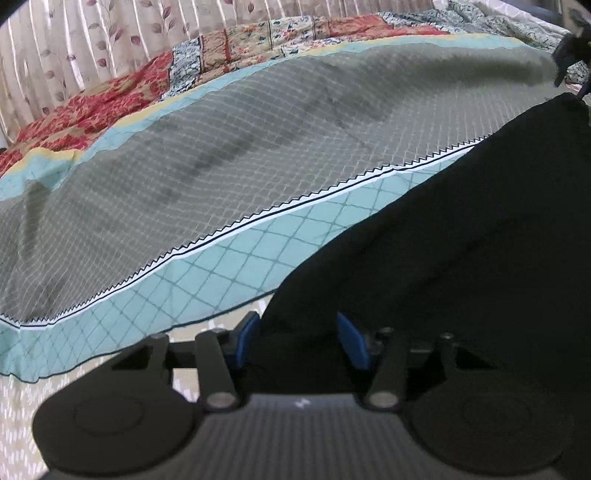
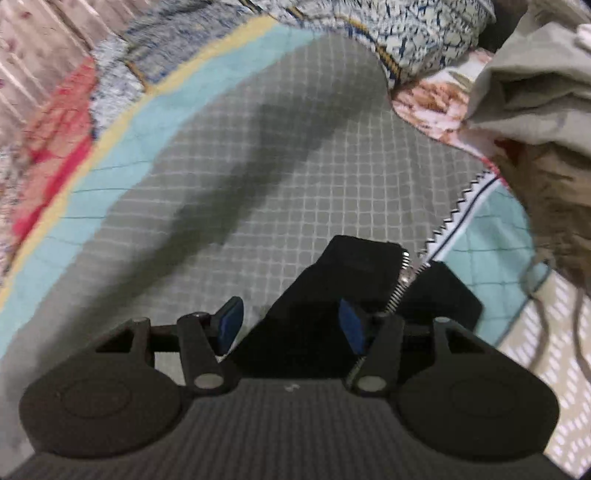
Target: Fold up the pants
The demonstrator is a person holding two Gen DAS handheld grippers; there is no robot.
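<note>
Black pants (image 1: 461,240) lie spread over the grey checked bedspread (image 1: 221,155), running from my left gripper (image 1: 299,339) up to the right edge of the left wrist view. The left jaws stand apart around a bunch of the black cloth, and both blue pads (image 1: 352,343) show their inner faces. In the right wrist view the waistband with its open zipper (image 2: 400,284) sits between the jaws of my right gripper (image 2: 290,325). Bedspread shows between the left pad (image 2: 229,325) and the pants (image 2: 332,280). The right gripper (image 1: 570,51) also shows at the top right of the left wrist view.
A pile of beige and brown clothes (image 2: 535,92) lies at the right. A patchwork quilt (image 1: 110,96) and a blue-white patterned cover (image 2: 406,33) border the bedspread (image 2: 295,147) at the back. A leaf-print curtain (image 1: 74,44) hangs behind. The bedspread's teal border (image 1: 221,273) ends near me.
</note>
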